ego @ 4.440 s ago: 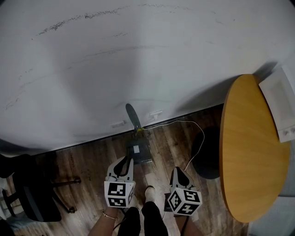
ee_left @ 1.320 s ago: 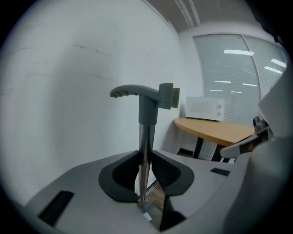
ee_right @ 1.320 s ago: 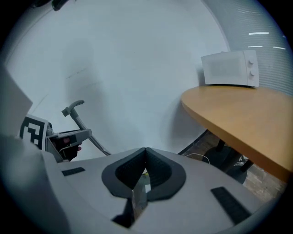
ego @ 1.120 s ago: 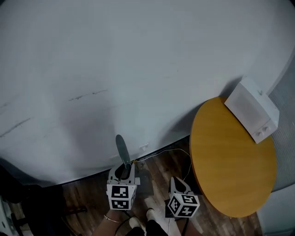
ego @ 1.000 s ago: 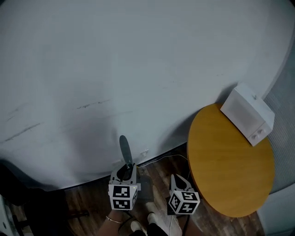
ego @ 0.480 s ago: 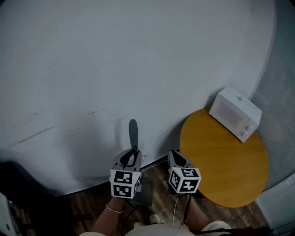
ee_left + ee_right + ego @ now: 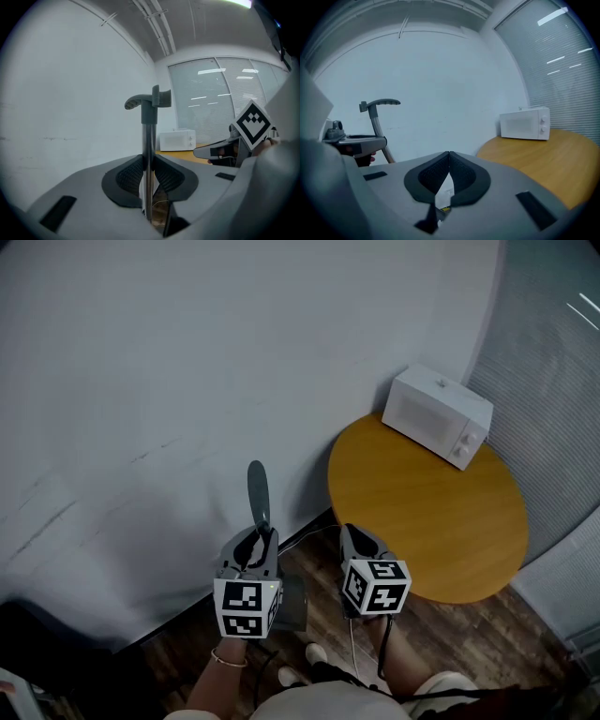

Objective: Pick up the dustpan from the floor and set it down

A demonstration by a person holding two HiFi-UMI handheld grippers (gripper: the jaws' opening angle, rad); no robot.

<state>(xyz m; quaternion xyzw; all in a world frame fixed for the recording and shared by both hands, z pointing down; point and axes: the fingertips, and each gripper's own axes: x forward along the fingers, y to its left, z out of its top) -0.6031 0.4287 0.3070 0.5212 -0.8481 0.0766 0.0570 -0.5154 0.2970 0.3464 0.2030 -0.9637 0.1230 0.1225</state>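
The dustpan is a long-handled grey one. Its metal pole (image 7: pixel 149 154) stands upright between my left gripper's (image 7: pixel 149 176) pads, which are shut on it, and the curved grip (image 7: pixel 140 101) tops it. In the head view the handle (image 7: pixel 258 491) rises above my left gripper (image 7: pixel 255 545), and the pan (image 7: pixel 292 604) hangs below it, off the floor. My right gripper (image 7: pixel 354 538) hovers just to the right, pads together (image 7: pixel 448 161) with nothing between them. The right gripper view shows the dustpan handle (image 7: pixel 379 104) at its left.
A round wooden table (image 7: pixel 422 512) stands to the right with a white microwave (image 7: pixel 436 416) on its far edge. A white wall is straight ahead. A thin cable (image 7: pixel 309 532) lies on the wood floor by the skirting. Window blinds (image 7: pixel 553 352) fill the right side.
Both grippers have risen, and the dustpan has come up off the floor with the left one. The head view has swung, so the table and microwave sit higher and further left.
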